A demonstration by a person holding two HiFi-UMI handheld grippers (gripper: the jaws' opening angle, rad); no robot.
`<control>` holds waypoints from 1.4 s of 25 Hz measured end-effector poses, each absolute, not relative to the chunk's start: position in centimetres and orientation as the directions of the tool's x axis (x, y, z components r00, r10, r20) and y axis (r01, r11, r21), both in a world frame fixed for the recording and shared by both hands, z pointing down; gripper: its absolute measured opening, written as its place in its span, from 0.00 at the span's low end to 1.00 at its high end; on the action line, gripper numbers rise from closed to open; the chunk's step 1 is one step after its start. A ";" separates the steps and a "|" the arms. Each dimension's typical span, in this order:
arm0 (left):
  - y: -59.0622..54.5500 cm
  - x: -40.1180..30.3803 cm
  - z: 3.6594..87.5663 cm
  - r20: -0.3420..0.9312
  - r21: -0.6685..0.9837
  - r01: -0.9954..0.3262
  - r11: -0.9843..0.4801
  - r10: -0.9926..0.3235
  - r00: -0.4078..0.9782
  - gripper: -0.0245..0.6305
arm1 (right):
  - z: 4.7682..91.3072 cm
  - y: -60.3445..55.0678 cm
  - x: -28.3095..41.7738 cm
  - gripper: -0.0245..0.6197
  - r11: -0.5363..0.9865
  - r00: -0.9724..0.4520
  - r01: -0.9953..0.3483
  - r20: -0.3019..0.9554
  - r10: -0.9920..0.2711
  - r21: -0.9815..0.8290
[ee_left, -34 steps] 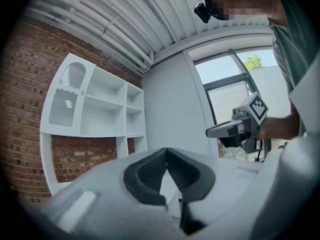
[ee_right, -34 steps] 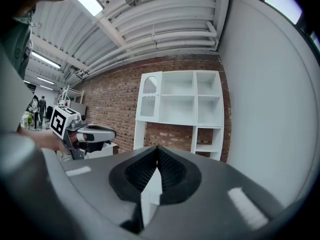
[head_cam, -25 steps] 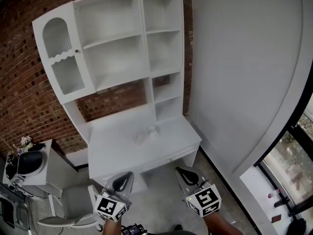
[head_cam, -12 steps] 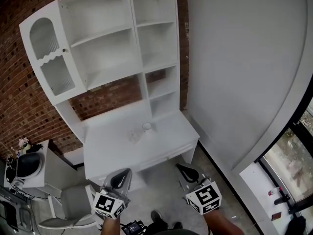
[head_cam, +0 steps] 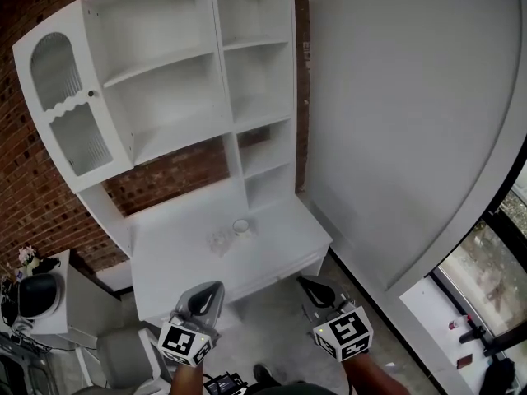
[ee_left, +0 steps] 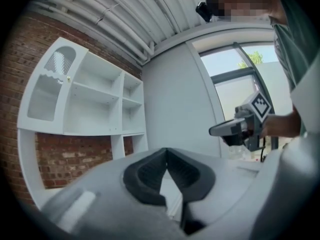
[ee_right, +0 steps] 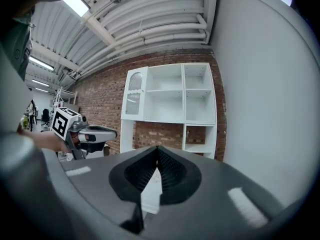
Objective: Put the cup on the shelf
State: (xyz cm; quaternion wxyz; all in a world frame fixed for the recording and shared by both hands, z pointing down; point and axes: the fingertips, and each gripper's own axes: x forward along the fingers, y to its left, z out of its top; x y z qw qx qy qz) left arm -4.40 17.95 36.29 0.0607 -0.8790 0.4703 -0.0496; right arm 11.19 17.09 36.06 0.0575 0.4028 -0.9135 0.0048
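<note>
A small white cup (head_cam: 241, 226) stands on the white desk top (head_cam: 272, 245), with a clear glass (head_cam: 218, 241) just to its left. Above the desk rises the white shelf unit (head_cam: 177, 81) with empty open compartments, also seen as the shelf unit (ee_right: 170, 94) in the right gripper view. My left gripper (head_cam: 206, 296) and right gripper (head_cam: 311, 287) are both shut and empty, held side by side in front of the desk, well short of the cup. The left gripper view shows the right gripper (ee_left: 235, 129) off to its right.
The shelf unit has a glass-fronted cabinet door (head_cam: 62, 105) at upper left, against a brick wall (head_cam: 177, 171). A plain white wall (head_cam: 395, 97) stands to the right. A grey chair (head_cam: 123, 360) and a side table with a dark object (head_cam: 37, 295) sit lower left.
The head view has shifted closer and to the right: desk and shelf slid left and down in frame. Both grippers stay shut in about the same place.
</note>
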 end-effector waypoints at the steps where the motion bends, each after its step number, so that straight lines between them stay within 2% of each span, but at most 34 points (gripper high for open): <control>1: 17.4 -4.9 36.3 0.026 -0.152 -0.820 -0.552 -0.832 0.555 0.04 | 36.0 16.6 10.7 0.05 0.674 -0.667 -0.738 0.110 -0.737 0.041; 17: 11.2 -11.3 37.3 0.001 -0.123 -0.808 -0.576 -0.814 0.580 0.04 | 36.6 11.5 4.5 0.05 0.644 -0.630 -0.763 0.152 -0.761 0.059; 23: 9.3 -10.8 38.1 0.019 -0.126 -0.808 -0.576 -0.816 0.578 0.04 | 36.8 8.6 5.0 0.05 0.644 -0.634 -0.762 0.129 -0.763 0.064; 35: 3.4 -9.7 38.4 0.036 -0.122 -0.869 -0.480 -0.877 0.479 0.04 | 37.2 1.2 5.5 0.05 0.733 -0.724 -0.678 0.130 -0.678 0.048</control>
